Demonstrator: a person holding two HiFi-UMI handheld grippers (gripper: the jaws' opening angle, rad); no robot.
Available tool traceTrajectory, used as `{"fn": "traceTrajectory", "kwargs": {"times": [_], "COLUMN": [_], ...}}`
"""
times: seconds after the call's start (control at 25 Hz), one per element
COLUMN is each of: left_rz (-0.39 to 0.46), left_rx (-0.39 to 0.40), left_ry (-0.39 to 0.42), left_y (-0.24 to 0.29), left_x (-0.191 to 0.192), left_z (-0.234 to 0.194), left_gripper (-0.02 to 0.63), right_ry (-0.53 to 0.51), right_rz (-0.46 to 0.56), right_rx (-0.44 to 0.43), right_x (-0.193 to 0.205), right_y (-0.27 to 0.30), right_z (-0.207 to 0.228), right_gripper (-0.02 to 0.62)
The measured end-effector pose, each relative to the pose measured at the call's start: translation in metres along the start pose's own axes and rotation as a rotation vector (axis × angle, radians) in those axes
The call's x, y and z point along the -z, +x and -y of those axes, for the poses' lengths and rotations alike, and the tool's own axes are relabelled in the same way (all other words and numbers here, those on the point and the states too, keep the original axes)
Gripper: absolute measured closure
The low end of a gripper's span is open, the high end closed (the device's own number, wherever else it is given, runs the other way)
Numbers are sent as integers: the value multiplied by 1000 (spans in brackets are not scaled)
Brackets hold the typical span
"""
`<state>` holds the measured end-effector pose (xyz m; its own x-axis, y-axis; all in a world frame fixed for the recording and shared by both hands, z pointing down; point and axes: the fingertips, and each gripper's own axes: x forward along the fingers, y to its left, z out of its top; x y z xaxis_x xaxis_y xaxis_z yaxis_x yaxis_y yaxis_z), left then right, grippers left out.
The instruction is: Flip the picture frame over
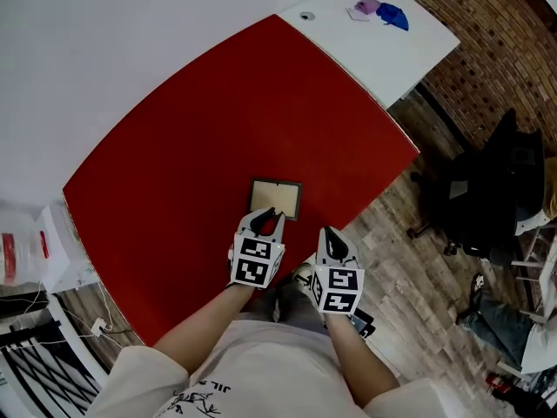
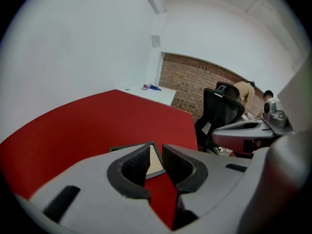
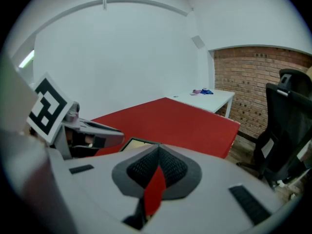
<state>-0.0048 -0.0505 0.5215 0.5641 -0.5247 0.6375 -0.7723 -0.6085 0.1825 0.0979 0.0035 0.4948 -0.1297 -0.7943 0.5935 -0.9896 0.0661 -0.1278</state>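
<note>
When reaching for the picture frame (image 1: 275,198), read its place first: flat on the red desk (image 1: 200,120), dark-bordered, close to the near edge, nothing else beside it.

Find the left gripper (image 1: 266,216) right at the frame's near side, whether touching or just above cannot be told. See its fingers (image 2: 134,167) spread by a narrow gap and pinching nothing; look through that gap in the left gripper view for a corner of the frame (image 2: 155,162) and bare red cloth. Find the right gripper (image 1: 332,233) just beside, lower right of the frame and nearer the desk's edge, its fingers (image 3: 168,167) pressed together at the tips and empty.

Judge the step as the approach to a first grasp, with no flipping yet done. To do it well:
- Come in low with the left fingers, one above and one below the near rim.
- Given a flat frame with little lip, use the closed right tips to steady or nudge up that rim.
- Pinch firmly on the border, not the pale panel.
- Pivot about the far edge and lower slowly, avoiding a slap or a slide across the cloth.

Farther out, note a white table (image 1: 383,46) at the far corner and an office chair (image 1: 487,198) on the wooden floor (image 1: 392,259) to the right, both well apart.
</note>
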Motion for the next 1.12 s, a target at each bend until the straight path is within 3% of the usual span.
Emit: {"fn": "traceTrajectory", "kwargs": {"times": [0.36,0.8,1.12], "left_rz": [-149,-252,-295], "left_rx": [32,-153,-215], "left_ry": [-39,-116,-156], "left_y": [72,117,131], "left_x": [29,54,63], "left_z": [19,15,13], "left_gripper": [491,489,498], "right_ry": [15,50,47], "right_rz": [-48,-94,-105], "right_rx": [-12,-20,-35], "right_x": [23,44,49], "right_y": [26,40,42], "right_z": [7,26,40], "right_gripper": [591,591,591]}}
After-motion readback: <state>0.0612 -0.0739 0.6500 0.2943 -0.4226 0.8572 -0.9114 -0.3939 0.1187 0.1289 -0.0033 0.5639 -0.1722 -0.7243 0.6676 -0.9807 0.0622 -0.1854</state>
